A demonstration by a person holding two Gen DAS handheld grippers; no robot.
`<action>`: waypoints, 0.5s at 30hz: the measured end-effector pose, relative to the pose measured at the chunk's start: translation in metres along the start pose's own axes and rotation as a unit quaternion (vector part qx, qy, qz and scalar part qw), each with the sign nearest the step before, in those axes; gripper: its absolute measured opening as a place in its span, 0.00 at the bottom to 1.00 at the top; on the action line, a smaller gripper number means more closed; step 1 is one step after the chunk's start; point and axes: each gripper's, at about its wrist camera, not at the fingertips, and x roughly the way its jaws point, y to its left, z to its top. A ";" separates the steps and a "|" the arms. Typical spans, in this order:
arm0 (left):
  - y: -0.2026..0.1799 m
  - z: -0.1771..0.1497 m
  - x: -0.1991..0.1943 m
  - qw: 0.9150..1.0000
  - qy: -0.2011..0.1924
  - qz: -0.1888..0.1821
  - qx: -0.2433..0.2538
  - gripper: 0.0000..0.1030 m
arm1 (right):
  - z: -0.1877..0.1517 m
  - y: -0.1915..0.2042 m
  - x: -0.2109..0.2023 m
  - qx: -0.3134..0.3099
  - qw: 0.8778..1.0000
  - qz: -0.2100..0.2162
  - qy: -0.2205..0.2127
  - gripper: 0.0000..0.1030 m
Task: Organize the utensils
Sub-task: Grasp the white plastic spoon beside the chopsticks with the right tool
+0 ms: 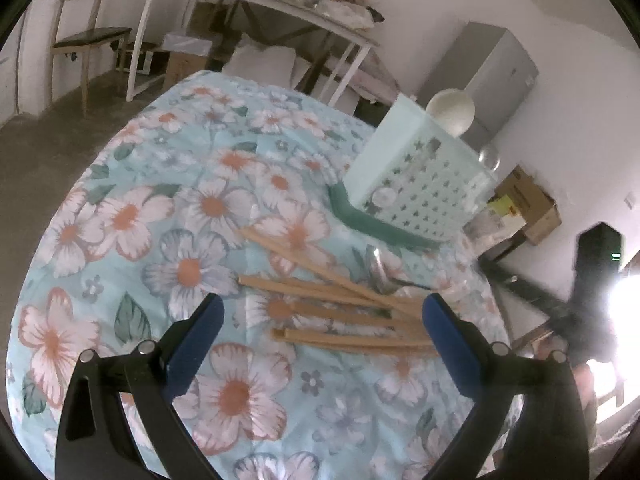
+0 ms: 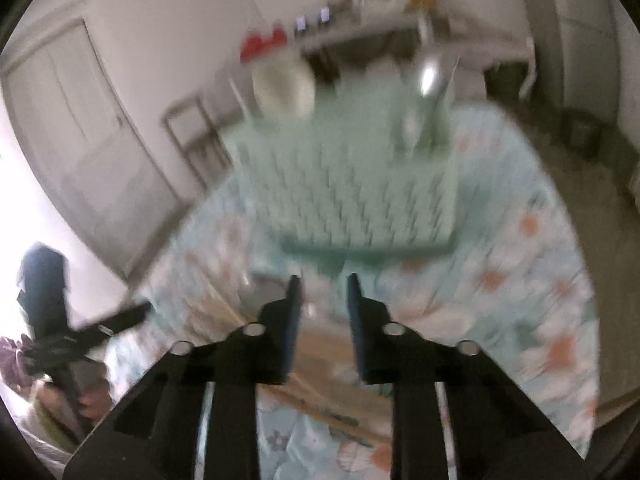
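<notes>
So in the left wrist view the wooden chopsticks (image 1: pixel 340 312) are lying loose on the floral tablecloth (image 1: pixel 192 208), a bit below the middle of the frame. Their long axes run roughly left to right across the picture, fanned out: blunt ends spread apart toward the left, the other ends converging toward the right and dipping slightly lower there. The uppermost one slants the most, from upper left down to lower right.

A metal spoon (image 1: pixel 380 276) sits just above them, bowl toward the upper left, handle pointing right. The mint perforated utensil holder (image 1: pixel 420 184) stands upright on a darker green tray (image 1: pixel 372 220) in the upper right, with a white ladle (image 1: pixel 450 110) sticking out of the top.

The left gripper (image 1: pixel 322 312) has its blue fingers (image 1: pixel 196 344) spread wide, nothing between them, hovering at the lower edge with the chopsticks showing in the gap.

The right wrist view is badly smeared. The right gripper (image 2: pixel 322 284) points at the holder (image 2: pixel 352 184), fingers (image 2: pixel 294 320) with a narrow gap and nothing visibly held.
</notes>
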 end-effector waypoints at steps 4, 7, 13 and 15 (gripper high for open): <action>-0.007 -0.005 -0.002 1.000 -0.010 0.018 0.019 0.94 | -0.016 0.007 0.041 -0.012 0.997 -0.014 0.069 0.08; -0.008 -0.007 -0.004 0.999 -0.016 0.017 0.025 0.94 | -0.031 0.010 0.040 -0.015 0.996 -0.005 0.084 0.08; -0.012 -0.001 0.003 1.000 -0.009 0.007 0.027 0.94 | -0.049 0.021 0.032 -0.019 0.993 0.027 0.111 0.09; -0.016 0.002 0.005 0.999 -0.013 0.003 0.034 0.93 | -0.054 0.029 0.030 -0.017 0.992 0.045 0.120 0.09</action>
